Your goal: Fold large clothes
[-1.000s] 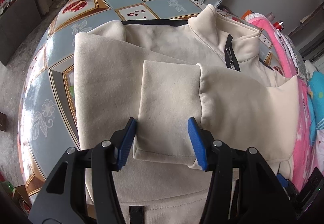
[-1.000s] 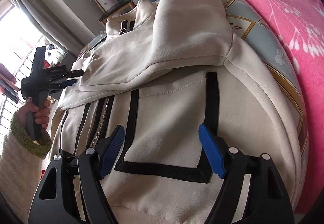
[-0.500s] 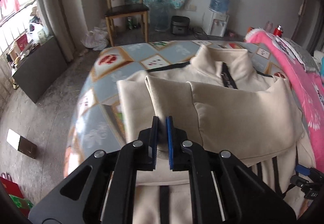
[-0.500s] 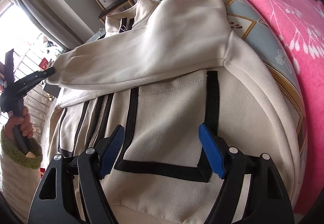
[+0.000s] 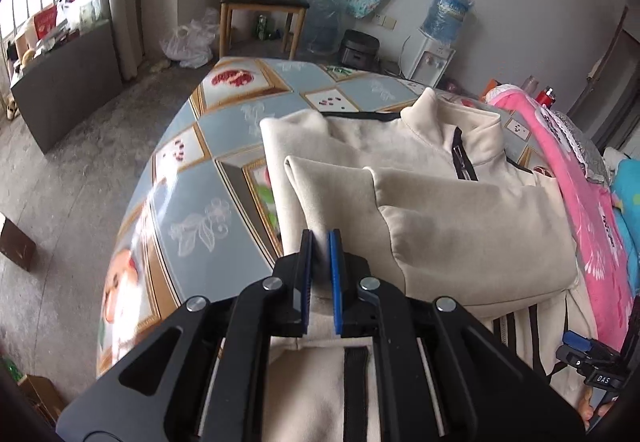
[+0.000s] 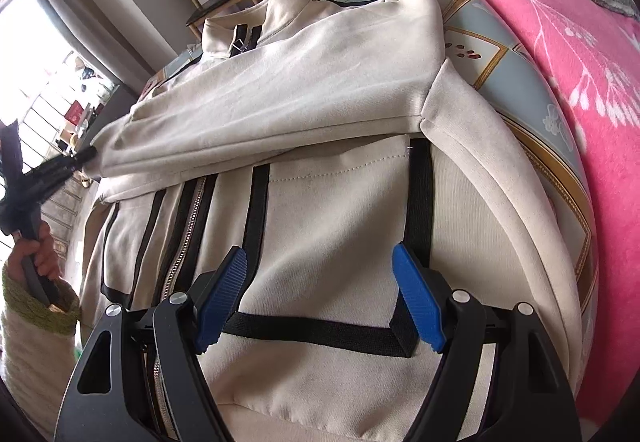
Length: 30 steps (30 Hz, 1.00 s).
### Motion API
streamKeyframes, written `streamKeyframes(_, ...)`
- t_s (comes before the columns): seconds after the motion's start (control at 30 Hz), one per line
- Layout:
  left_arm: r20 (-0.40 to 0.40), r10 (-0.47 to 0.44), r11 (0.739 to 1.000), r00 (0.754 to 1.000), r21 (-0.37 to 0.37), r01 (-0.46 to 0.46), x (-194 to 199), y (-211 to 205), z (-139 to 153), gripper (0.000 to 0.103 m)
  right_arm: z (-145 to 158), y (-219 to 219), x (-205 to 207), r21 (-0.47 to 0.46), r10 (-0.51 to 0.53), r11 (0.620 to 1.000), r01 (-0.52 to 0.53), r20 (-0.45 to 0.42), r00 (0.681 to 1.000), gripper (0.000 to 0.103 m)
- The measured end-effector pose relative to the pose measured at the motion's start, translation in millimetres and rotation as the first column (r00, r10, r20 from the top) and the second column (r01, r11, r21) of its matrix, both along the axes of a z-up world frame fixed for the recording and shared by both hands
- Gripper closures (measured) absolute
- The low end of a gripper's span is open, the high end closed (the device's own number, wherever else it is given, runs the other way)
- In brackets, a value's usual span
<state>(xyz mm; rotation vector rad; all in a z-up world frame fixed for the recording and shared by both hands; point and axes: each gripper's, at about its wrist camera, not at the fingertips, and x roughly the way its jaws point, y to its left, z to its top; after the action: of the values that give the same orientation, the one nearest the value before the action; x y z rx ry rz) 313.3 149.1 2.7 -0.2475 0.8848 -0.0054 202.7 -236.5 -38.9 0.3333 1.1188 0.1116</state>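
1. Cream jacket (image 5: 420, 202) lying flat on the table (image 5: 224, 146), collar toward the far edge, zipper front facing up, pink blanket (image 6: 560, 62) alongside its right.
2. Left tongs (image 5: 320, 274) pressed together on the cuff end of the sleeve (image 5: 460, 234), which stretches across the chest from the right shoulder.
3. Right tongs (image 6: 320, 298) spread wide, hovering just above the lower front by the black trim (image 6: 312, 326), gripping nothing.
4. Judged step: laying the sleeve straight across the body before folding the torso.
5. To do well: keep the pinch on the cuff firm, draw gently so the sleeve goes taut without dragging the shoulder seam off its line.
6. Lower the cuff level with the opposite side edge, parallel to the hem, not slanting toward the collar.
7. Put the spread right tongs down on the lower front as a weight if the body starts sliding on the slick cloth.
8. Release only once the cuff lies flat; likely risk is a bunched fold beneath the sleeve.
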Motion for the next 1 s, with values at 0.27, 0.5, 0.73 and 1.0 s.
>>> streamKeyframes(0.27,-0.119,0.024,0.999,0.993,-0.026,-0.027,10,18,-38,0.08,5,-1,-4,0.008,-0.018,1.0,0.018,-0.02,1.0,0.029)
streamKeyframes(0.5,0.0,0.002,1.0,1.0,-0.001,-0.002,-4,20,8,0.08,73,-32,5,-0.007,-0.026,1.0,0.027,0.086,0.996,0.029)
streamKeyframes(0.73,-0.091,-0.088,0.99,0.992,0.105,0.097,25,-28,-7,0.079,77,-88,100,-0.017,-0.128,0.991,0.129,0.072,0.989,0.029)
streamKeyframes(1.0,-0.14,-0.055,0.991,0.989,0.114,0.071,28,-22,-35,0.08,20,-94,190,-0.11,-0.132,0.986,0.127,-0.037,0.991,0.061)
